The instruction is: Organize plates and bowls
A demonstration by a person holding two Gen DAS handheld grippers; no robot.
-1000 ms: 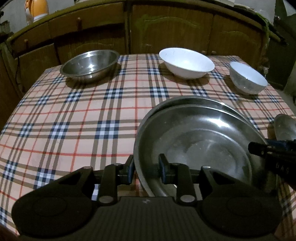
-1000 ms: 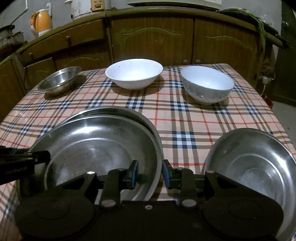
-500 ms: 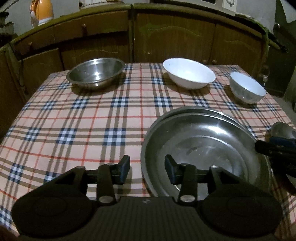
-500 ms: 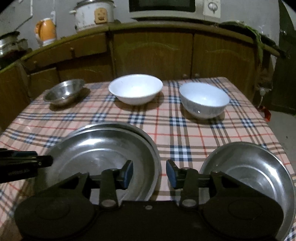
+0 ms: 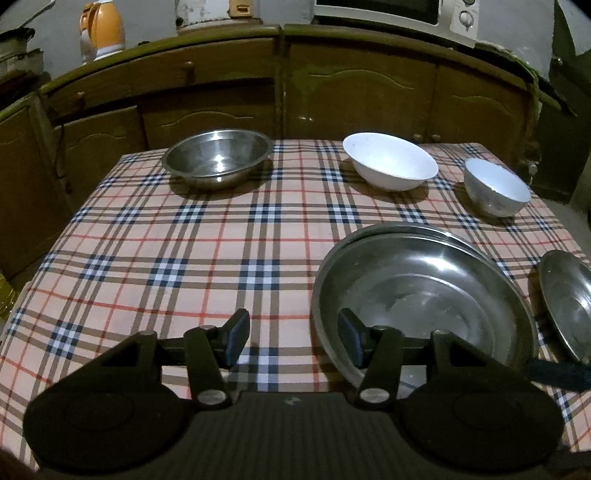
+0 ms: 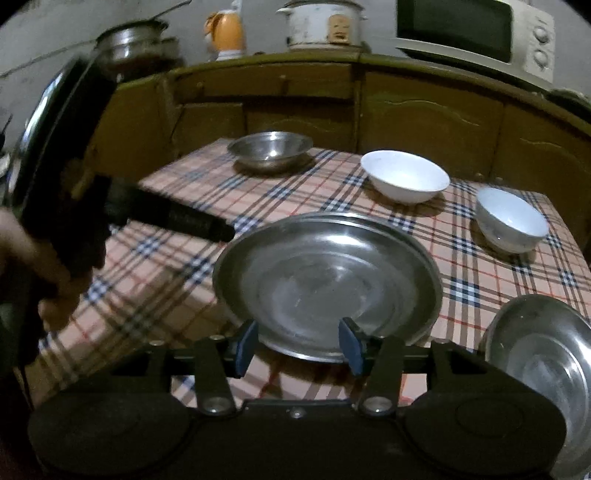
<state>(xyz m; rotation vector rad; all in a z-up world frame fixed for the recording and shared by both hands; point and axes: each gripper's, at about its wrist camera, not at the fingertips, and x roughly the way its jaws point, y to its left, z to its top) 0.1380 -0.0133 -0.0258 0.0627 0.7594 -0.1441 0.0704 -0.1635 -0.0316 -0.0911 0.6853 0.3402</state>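
Two stacked large steel plates point(image 5: 421, 291) lie on the checked tablecloth, also in the right wrist view point(image 6: 328, 284). My left gripper point(image 5: 291, 341) is open and empty, just left of the stack's near rim. My right gripper point(image 6: 297, 341) is open and empty above the stack's near edge. A smaller steel plate point(image 6: 543, 350) lies at the right, seen too in the left wrist view point(image 5: 569, 299). At the back stand a steel bowl point(image 5: 218, 157), a wide white bowl point(image 5: 389, 160) and a small white bowl point(image 5: 495, 186).
The table point(image 5: 184, 251) is covered by a plaid cloth, with wooden cabinets point(image 5: 332, 85) behind. A kettle point(image 6: 225, 31), a rice cooker point(image 6: 321, 22) and a microwave point(image 6: 476, 33) stand on the counter. The left gripper's body point(image 6: 74, 177) fills the left of the right wrist view.
Both grippers have opened, let go of the large steel plate's rim and pulled back and up. The plate now rests on the other one.
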